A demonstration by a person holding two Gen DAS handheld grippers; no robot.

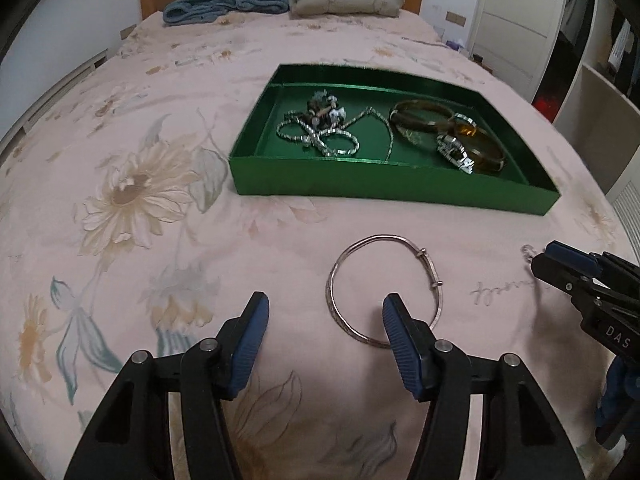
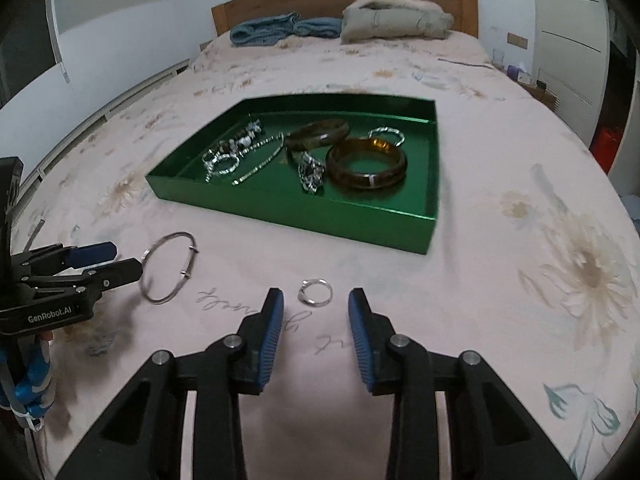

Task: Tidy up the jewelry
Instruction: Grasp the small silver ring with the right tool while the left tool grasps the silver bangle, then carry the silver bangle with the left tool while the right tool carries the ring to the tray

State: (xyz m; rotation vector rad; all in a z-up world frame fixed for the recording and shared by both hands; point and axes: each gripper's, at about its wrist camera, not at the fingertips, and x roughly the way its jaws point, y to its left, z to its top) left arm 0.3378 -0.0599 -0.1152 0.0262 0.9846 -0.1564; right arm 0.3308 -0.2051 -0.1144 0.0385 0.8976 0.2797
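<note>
A thin silver bangle (image 1: 386, 290) lies on the floral bedspread; my left gripper (image 1: 326, 318) is open just short of it, its right finger over the bangle's near rim. The bangle also shows in the right wrist view (image 2: 170, 266). A small silver ring (image 2: 316, 293) lies on the bedspread just ahead of my open right gripper (image 2: 316, 316). In the left wrist view the ring (image 1: 527, 251) peeks out by the right gripper (image 1: 560, 266). The green tray (image 1: 320, 178) (image 2: 430, 168) holds silver chains (image 1: 320, 138), amber bangles (image 2: 366, 164) and a watch (image 2: 310, 172).
The left gripper (image 2: 100, 266) sits at the left of the right wrist view. A blue towel (image 2: 280, 30) and a folded beige coat (image 2: 396, 18) lie at the wooden headboard. White wardrobes stand right of the bed, whose edges fall away on both sides.
</note>
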